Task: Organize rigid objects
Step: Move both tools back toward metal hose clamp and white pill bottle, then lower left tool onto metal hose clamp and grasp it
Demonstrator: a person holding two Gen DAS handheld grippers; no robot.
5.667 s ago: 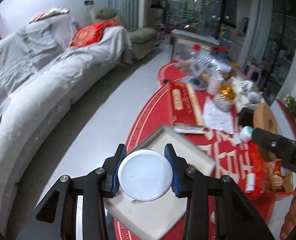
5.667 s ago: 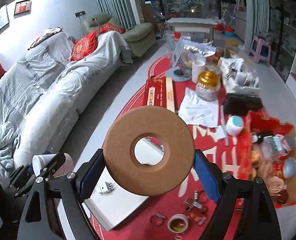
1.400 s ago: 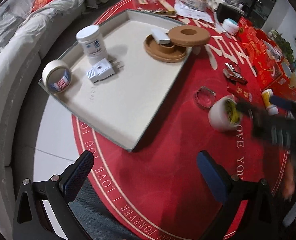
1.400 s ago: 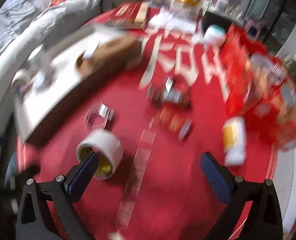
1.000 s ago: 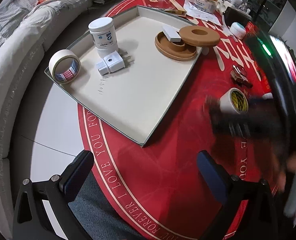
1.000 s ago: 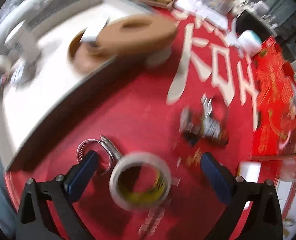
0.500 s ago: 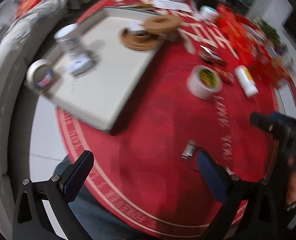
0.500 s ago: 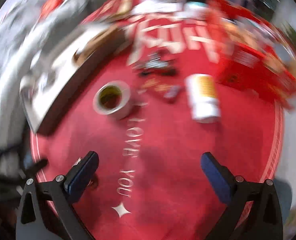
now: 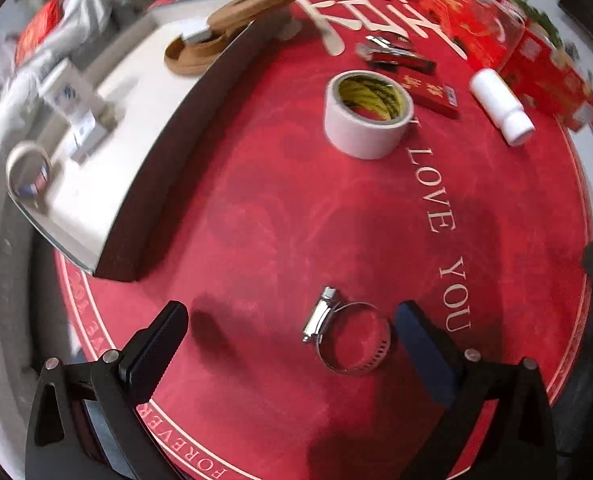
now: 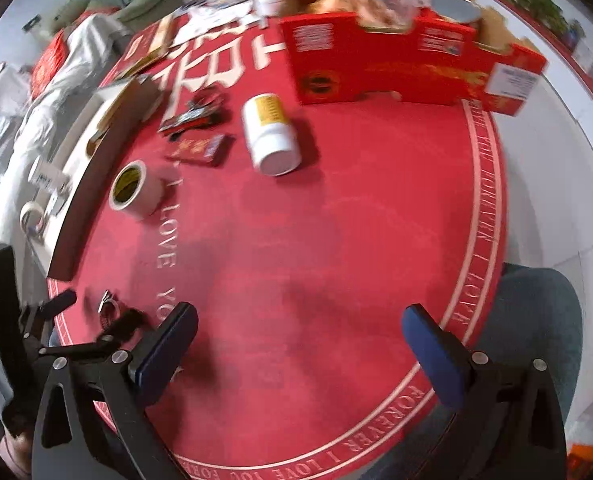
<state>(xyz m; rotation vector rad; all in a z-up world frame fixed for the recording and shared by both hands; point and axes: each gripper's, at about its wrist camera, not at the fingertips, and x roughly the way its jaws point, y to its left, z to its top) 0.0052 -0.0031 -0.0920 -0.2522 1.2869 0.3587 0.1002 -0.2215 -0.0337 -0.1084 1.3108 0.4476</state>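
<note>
My left gripper [image 9: 292, 344] is open low over the red tablecloth, and a metal hose clamp [image 9: 346, 334] lies between its fingers, close to the right one. Beyond it stand a white tape roll [image 9: 366, 114] and a lying white bottle [image 9: 500, 106]. The white tray [image 9: 108, 188] at the left holds a cork ring, a cork dish, a jar, a plug and another tape roll. My right gripper [image 10: 296, 344] is open and empty over bare cloth. In its view are the tape roll [image 10: 134, 190], the bottle [image 10: 272, 134], the clamp [image 10: 108, 306] and the left gripper [image 10: 92, 332].
A red cardboard box [image 10: 408, 64] full of items stands at the back right. Small red packets [image 9: 424, 88] and a dark metal object [image 9: 392, 54] lie behind the tape roll. The table's round edge [image 10: 492, 240] runs close at the right. A sofa lies left of the table.
My left gripper has dropped low and forward onto the hose clamp, which now lies between its fingers. My right gripper has swung right, away from the tape roll. Both stay open.
</note>
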